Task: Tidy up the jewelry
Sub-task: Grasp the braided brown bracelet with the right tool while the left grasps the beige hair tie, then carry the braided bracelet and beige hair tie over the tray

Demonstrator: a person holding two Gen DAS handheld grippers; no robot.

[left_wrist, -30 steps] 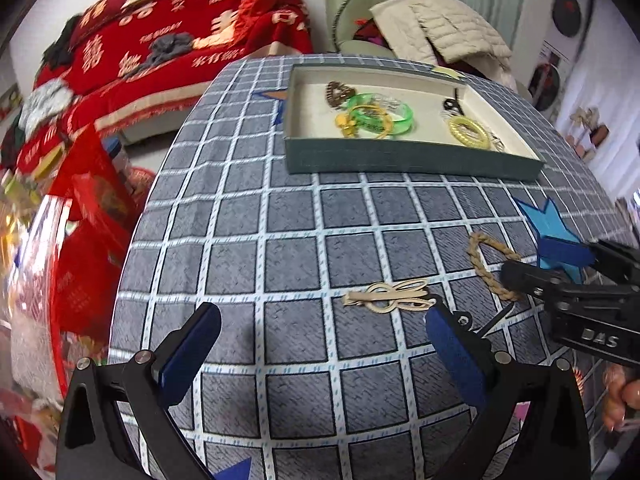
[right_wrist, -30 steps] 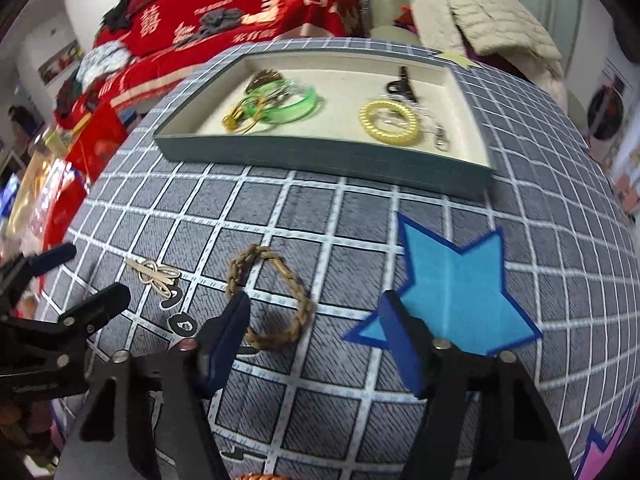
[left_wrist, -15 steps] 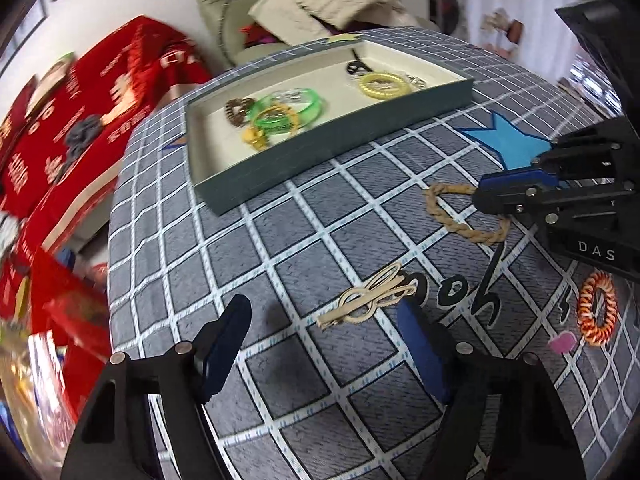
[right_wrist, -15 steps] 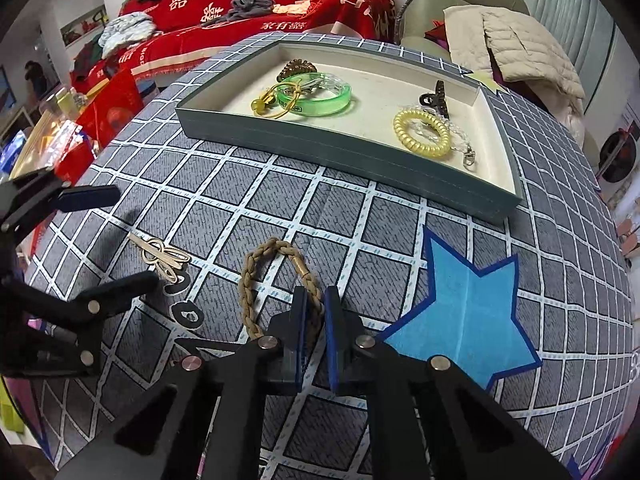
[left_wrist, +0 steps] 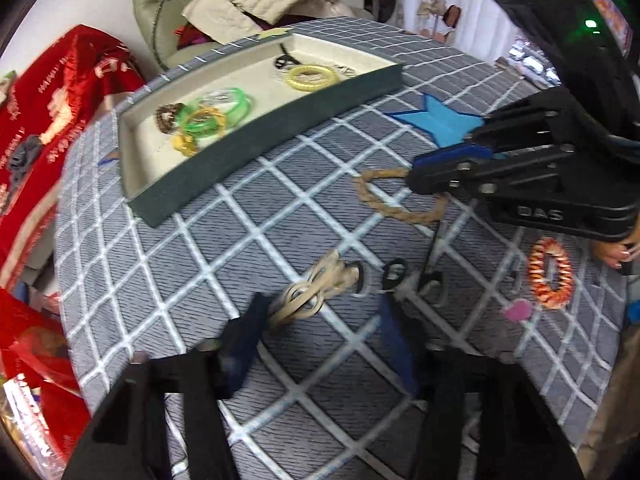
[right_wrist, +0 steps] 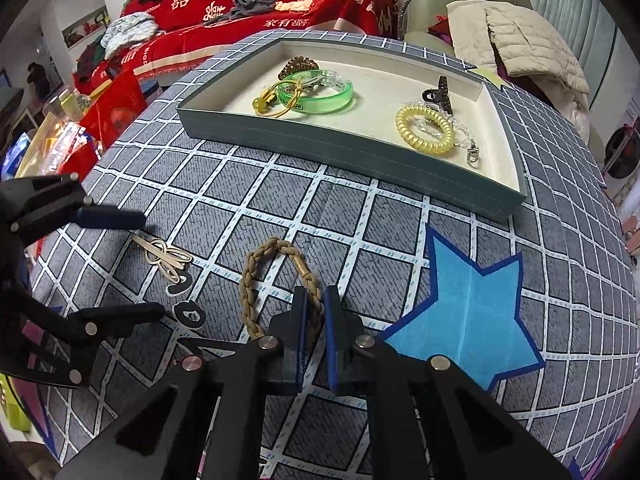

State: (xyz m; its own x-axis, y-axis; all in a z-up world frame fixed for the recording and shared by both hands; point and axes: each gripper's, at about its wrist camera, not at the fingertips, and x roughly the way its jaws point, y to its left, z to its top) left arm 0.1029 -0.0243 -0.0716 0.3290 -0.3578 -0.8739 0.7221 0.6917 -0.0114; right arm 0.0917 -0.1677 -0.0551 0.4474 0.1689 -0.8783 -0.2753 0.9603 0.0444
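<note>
Right wrist view: your right gripper (right_wrist: pixel 315 312) pinches the braided bracelet (right_wrist: pixel 256 276) on the table at six o'clock, your left gripper (left_wrist: pixel 320 332), jaws just closing, straddles the unpinched cream hairpin (left_wrist: pixel 316 294), several pieces already in the tray (right_wrist: pixel 340 152) at twelve.

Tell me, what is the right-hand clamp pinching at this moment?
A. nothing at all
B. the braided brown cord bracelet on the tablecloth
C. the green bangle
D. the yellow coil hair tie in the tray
B: in the right wrist view the right gripper has its blue pads closed on one side of the braided brown cord bracelet, which lies on the tablecloth in front of the tray.
</note>
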